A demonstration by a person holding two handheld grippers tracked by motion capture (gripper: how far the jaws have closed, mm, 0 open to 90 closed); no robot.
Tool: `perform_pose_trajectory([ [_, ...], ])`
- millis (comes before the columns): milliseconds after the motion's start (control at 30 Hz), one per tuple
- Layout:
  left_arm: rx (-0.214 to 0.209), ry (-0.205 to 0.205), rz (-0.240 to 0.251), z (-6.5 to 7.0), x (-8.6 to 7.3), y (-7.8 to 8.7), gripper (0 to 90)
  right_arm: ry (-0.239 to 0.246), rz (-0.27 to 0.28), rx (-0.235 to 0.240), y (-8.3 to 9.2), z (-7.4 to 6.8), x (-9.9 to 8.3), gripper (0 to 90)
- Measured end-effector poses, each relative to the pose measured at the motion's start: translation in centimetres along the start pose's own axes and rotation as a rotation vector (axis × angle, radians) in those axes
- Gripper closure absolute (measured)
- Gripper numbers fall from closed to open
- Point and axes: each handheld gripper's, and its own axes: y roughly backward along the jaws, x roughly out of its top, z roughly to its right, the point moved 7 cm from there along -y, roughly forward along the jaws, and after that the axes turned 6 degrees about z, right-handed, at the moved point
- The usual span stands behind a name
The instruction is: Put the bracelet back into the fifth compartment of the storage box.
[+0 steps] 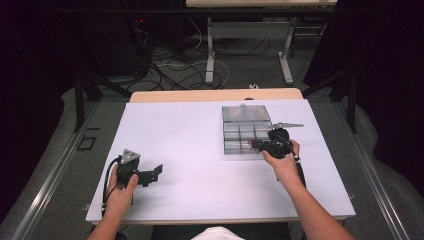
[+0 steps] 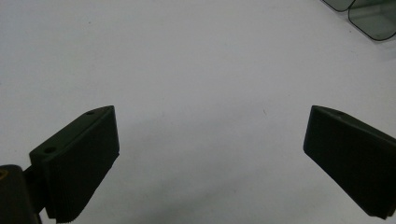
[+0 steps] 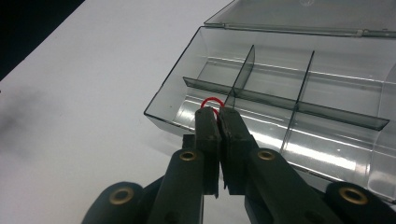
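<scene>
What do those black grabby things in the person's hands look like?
Both are black. The left gripper has two broad wedge-shaped jaws with ribbed inner faces, a grey three-cornered plate on top and a black cable trailing down. The right gripper has narrower jaws on black arms joined by brass-coloured rivets. The person's forearms are bare, with no sleeves in sight.

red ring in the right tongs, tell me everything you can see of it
The red ring is a thin, small loop, rubber or plastic by its look. Just its upper arc shows, rising above the tips of the right tongs, which are shut on it. It hangs over the near left compartment of the clear open box.
</scene>
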Motion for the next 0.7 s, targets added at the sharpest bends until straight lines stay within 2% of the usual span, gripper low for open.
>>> perform_pose_trajectory([
  [133, 0.0, 0.001, 0.003, 0.0, 0.0, 0.0, 3.4, 0.008, -0.005, -0.004, -0.1, 0.3, 0.5, 87.6],
  [167, 0.0, 0.001, 0.003, 0.0, 0.0, 0.0, 3.5, -0.004, -0.017, -0.01, -0.1, 0.2, 0.6, 87.5],
  [200, 0.0, 0.002, 0.003, 0.0, 0.0, 0.0, 3.5, 0.014, -0.011, -0.01, -0.2, 0.4, 0.7, 87.6],
  [267, 0.0, 0.002, 0.004, 0.0, 0.0, 0.0, 3.5, 0.008, -0.022, -0.014, -0.3, 0.5, 0.9, 87.6],
  [300, 0.0, 0.002, 0.004, 0.0, 0.0, -0.1, 3.5, 0.022, -0.015, -0.015, -0.4, 0.7, 1.0, 87.6],
  [400, -0.001, 0.002, 0.003, 0.0, 0.0, -0.1, 3.5, 0.0, -0.035, -0.021, -0.4, 0.7, 1.1, 87.6],
  [433, -0.001, 0.004, 0.004, 0.1, 0.0, -0.1, 3.5, 0.024, -0.024, -0.021, -0.6, 0.9, 1.3, 87.6],
  [700, -0.001, 0.005, 0.004, 0.1, 0.0, -0.1, 3.5, 0.025, -0.042, -0.037, -1.0, 1.0, 1.7, 87.6],
])
